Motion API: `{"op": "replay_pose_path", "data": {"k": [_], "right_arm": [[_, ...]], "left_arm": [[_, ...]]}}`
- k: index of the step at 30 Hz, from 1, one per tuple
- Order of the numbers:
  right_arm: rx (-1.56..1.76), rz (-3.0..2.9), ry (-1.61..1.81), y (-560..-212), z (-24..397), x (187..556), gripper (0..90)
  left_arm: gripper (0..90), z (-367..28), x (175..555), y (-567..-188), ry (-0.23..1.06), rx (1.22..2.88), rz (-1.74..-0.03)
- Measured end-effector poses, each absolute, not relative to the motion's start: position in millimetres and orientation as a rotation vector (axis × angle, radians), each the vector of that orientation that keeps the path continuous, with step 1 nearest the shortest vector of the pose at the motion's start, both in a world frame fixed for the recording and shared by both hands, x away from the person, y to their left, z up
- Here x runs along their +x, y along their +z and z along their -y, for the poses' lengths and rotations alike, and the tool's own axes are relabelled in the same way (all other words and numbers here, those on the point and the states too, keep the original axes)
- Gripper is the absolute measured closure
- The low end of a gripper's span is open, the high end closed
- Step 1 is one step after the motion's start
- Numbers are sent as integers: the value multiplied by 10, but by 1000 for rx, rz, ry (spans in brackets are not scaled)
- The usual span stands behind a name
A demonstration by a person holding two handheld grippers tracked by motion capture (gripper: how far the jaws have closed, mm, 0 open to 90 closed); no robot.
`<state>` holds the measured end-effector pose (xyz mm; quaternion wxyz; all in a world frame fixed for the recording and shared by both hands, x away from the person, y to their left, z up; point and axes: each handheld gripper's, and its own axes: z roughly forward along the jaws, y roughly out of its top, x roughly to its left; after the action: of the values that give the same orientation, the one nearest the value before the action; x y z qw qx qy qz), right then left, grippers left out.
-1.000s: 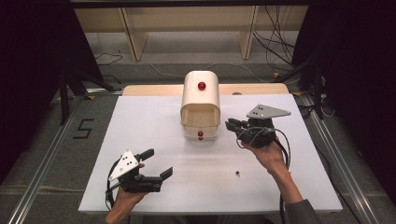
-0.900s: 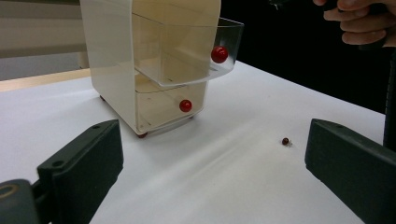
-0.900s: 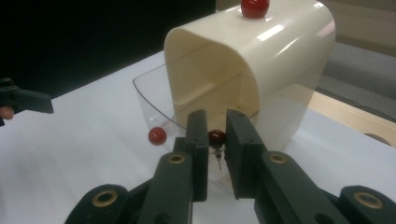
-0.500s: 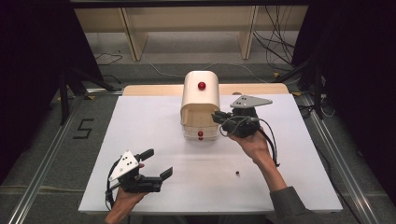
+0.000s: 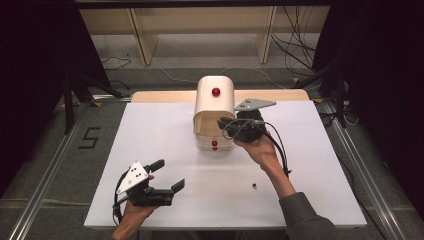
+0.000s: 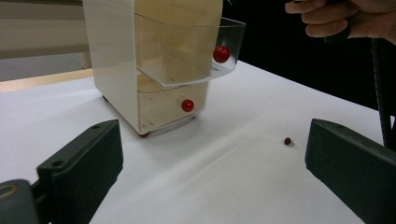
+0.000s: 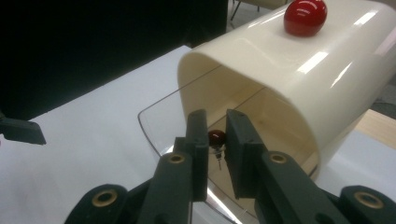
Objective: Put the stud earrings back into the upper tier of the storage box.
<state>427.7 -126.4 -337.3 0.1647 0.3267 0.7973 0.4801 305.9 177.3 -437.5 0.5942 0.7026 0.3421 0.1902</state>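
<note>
White sheeting covers the bench (image 5: 310,165), where a cream drawer box (image 5: 215,100) stands with its clear upper drawer (image 6: 205,51) pulled out. The right claw (image 7: 215,149) is clamped on a small red pin (image 7: 216,138) and holds it just over that open drawer, so the pin's drop lies straight down and slightly inward. The left claw (image 5: 167,176) rests with jaws apart, well away near the front edge, and a second pin (image 5: 254,186) lies on the bench between the two hands.

A small cream drawer cabinet (image 5: 215,107) stands upright on the white counter (image 5: 150,145), a red knob on its rounded top. Its clear upper drawer (image 6: 205,51) is pulled out, red knob (image 7: 216,136) forward; the lower drawer (image 6: 168,105) is closed.
</note>
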Motion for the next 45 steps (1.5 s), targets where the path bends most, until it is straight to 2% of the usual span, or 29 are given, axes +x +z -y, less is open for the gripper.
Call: {"op": "replay_pose_path", "data": {"k": [8, 17, 25, 29, 45], "right_arm": [[931, -2306, 1356, -3446, 1178, 4316, 789], [926, -2303, 1401, -3396, 1232, 4266, 605], [916, -2268, 1443, -3325, 1415, 4067, 425], [915, -2267, 1444, -3354, 1518, 3950, 370], [932, -2310, 1387, -3514, 1759, 3801, 320]], "left_arm": [[37, -1779, 3055, -4370, 443, 1627, -794], [37, -1776, 3054, -4371, 443, 1630, -792], [37, -1775, 3047, -4372, 443, 1630, -791], [37, -1778, 3050, -4376, 442, 1631, -794], [37, -1791, 3043, -4369, 444, 1628, -793]]}}
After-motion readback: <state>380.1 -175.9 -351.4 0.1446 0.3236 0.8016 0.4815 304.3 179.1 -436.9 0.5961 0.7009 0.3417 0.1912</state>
